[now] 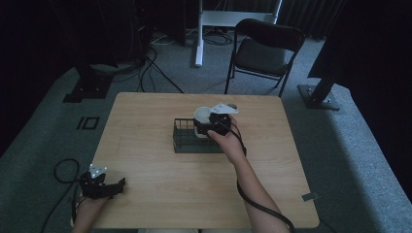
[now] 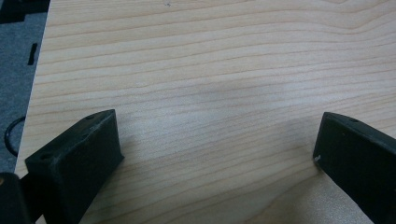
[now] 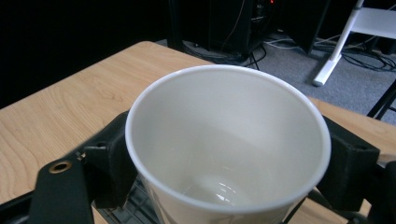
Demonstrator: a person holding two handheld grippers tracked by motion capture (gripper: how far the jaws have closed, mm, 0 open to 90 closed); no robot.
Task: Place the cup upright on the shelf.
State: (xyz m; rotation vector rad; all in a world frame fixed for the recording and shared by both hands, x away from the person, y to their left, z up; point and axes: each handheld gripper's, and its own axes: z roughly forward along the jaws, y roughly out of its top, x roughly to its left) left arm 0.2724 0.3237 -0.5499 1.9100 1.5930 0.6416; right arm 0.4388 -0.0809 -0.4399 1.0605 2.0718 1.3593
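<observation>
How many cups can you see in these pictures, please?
1. A white cup is held between the right gripper jaws, above the dark wire basket at the middle of the table. Others could hide behind the hand.

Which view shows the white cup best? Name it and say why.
The right gripper view: the white cup is close, open and empty between that gripper's jaws. The high view shows it small, above the wire basket.

The black two-jaw left gripper [image 1: 118, 185] rests low with its jaws spread wide, while the black right gripper [image 1: 203, 127], arm extended forward, has its jaws clamped.
</observation>
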